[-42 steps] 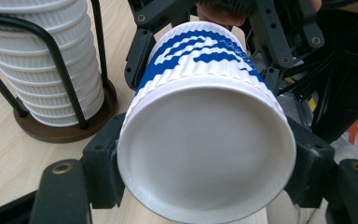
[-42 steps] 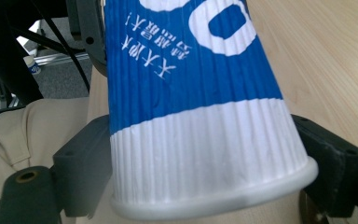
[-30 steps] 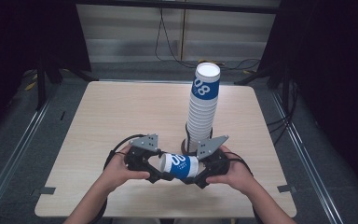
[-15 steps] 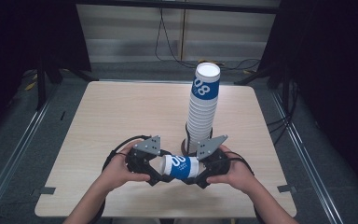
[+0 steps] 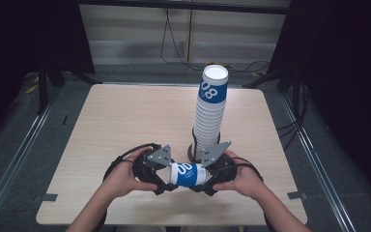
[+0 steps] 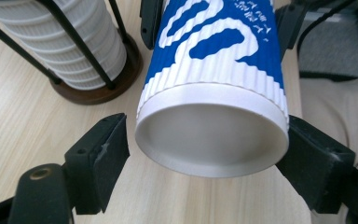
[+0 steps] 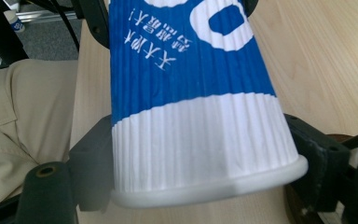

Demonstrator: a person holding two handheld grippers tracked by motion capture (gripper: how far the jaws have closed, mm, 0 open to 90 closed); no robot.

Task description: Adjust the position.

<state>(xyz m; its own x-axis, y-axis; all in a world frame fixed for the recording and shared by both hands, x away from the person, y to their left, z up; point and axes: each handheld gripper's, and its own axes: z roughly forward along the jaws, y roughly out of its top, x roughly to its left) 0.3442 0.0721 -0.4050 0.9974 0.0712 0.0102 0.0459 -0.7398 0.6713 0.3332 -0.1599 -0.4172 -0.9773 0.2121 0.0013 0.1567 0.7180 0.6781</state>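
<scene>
Since the earlier frame the left tongs (image 5: 166, 180) have just been opened off the cup (image 5: 187, 174); hands and cup are otherwise seen in the same spot, low centre of the high view. In the left gripper view the cup's flat end (image 6: 212, 135) is seen between the jaws, with a gap at the left jaw and the right jaw just beside the rim: apart, not clamped. At centre, the cup is held lying level just above the worktop (image 5: 125, 116). On the right, the right tongs (image 5: 207, 182) are clamped on the cup's rimmed end (image 7: 205, 186), both jaws pressed on it. Behind, right of centre, the tall cup stack (image 5: 211, 111) is stood upright in its wire holder (image 6: 93, 88).
</scene>
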